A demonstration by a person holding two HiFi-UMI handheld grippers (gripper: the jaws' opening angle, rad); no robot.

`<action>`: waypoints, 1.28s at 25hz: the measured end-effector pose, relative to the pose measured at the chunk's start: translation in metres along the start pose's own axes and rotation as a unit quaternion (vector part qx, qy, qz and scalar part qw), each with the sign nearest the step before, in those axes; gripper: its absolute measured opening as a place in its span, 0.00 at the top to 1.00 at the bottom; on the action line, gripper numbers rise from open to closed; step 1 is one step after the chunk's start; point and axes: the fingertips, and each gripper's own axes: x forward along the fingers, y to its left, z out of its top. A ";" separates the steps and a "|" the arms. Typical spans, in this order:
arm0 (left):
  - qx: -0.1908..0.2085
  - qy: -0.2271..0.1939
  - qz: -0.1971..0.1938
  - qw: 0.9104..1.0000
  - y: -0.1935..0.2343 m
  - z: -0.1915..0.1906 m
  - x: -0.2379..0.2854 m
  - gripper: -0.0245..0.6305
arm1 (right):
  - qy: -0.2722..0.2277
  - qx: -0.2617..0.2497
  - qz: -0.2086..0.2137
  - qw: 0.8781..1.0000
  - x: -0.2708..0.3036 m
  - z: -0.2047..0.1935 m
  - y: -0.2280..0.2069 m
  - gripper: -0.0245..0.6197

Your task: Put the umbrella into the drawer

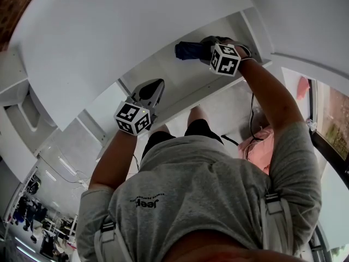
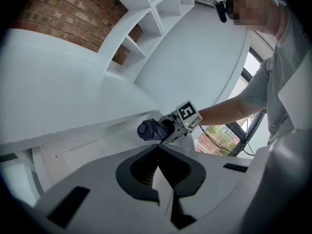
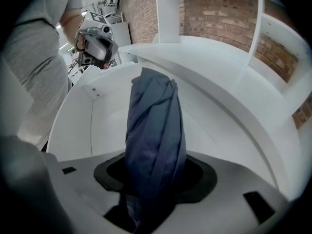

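Note:
My right gripper (image 1: 206,49) is shut on a folded dark blue umbrella (image 1: 188,51), which points down over the open white drawer (image 3: 92,121). In the right gripper view the umbrella (image 3: 154,126) rises from between the jaws of the right gripper (image 3: 155,182) and fills the middle, with the drawer's bare inside behind it. My left gripper (image 1: 151,90) hangs to the left near the drawer's front, its jaws shut with nothing between them. The left gripper view looks past the left gripper (image 2: 158,151) to the umbrella (image 2: 149,129) and the right gripper (image 2: 179,123) beyond.
The drawer sits under a wide white counter top (image 2: 63,91). White shelves (image 2: 146,13) stand against a brick wall (image 2: 68,18). A pink thing (image 1: 257,146) and a black cable (image 1: 252,116) lie on the floor at the right, near a window (image 2: 229,135).

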 end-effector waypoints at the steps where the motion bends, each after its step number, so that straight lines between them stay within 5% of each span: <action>1: -0.001 0.000 0.000 1.000 0.001 -0.001 0.000 0.95 | 0.001 0.000 0.001 1.000 0.002 -0.001 0.000 0.58; 32: -0.014 0.004 0.006 1.000 0.008 -0.005 0.004 0.95 | 0.024 -0.003 0.017 1.000 0.036 -0.019 -0.003 0.57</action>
